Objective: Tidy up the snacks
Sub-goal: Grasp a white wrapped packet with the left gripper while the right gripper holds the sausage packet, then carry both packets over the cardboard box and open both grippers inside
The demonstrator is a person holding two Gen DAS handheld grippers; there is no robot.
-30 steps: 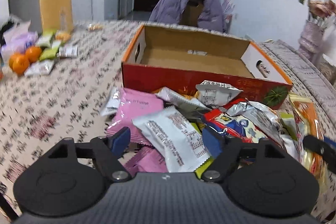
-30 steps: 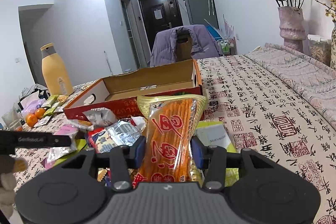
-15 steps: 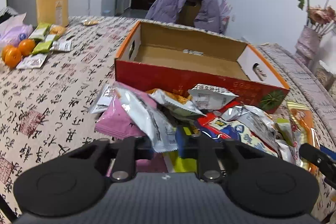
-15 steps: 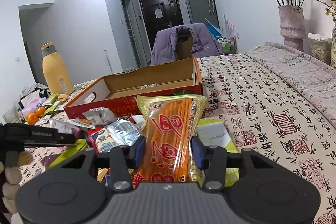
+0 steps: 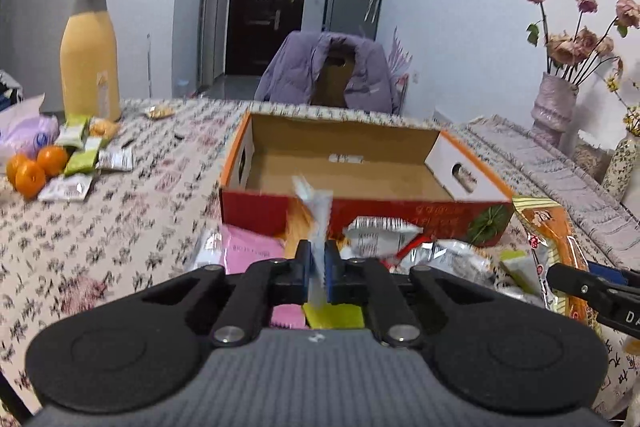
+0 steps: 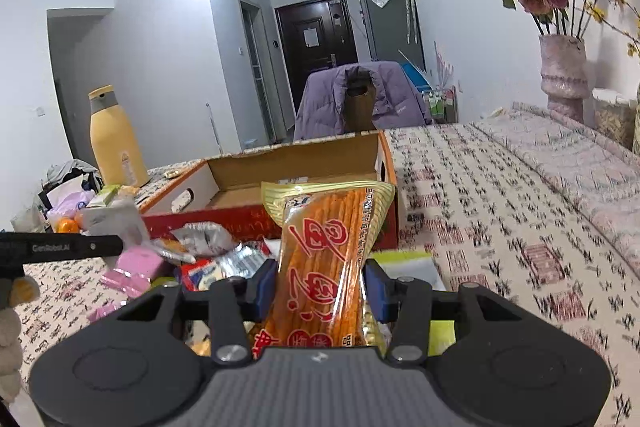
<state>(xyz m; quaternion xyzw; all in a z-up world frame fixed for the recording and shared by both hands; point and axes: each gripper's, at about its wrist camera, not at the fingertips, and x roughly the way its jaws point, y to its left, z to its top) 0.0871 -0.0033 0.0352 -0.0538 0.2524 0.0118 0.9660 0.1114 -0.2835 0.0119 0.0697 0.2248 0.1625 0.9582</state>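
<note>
Left wrist view: left tool [image 5: 316, 263] is clamped on a white packet [image 5: 316, 215], its long axis pointing straight ahead at the box [image 5: 360, 211] just beyond. Right tool [image 6: 320, 287] is clamped on an orange pack [image 6: 324, 259], box ahead-left.

The cardboard box [image 5: 352, 167] stands open at the top with a bare floor, so there is room to come in from above; its red front wall [image 5: 260, 209] rises between the snack heap [image 5: 384, 247] and that opening. The heap crowds the surface [image 5: 100, 247] just before the box, leaving no bare cloth there. Left of the heap the patterned surface is free up to the oranges [image 5: 34, 169], small packets [image 5: 92, 159] and the tall yellow bottle [image 5: 90, 55]. Right of the box, the right wrist view shows a broad bare stretch of cloth [image 6: 500, 211], with the vase [image 6: 564, 71] at its far edge
</note>
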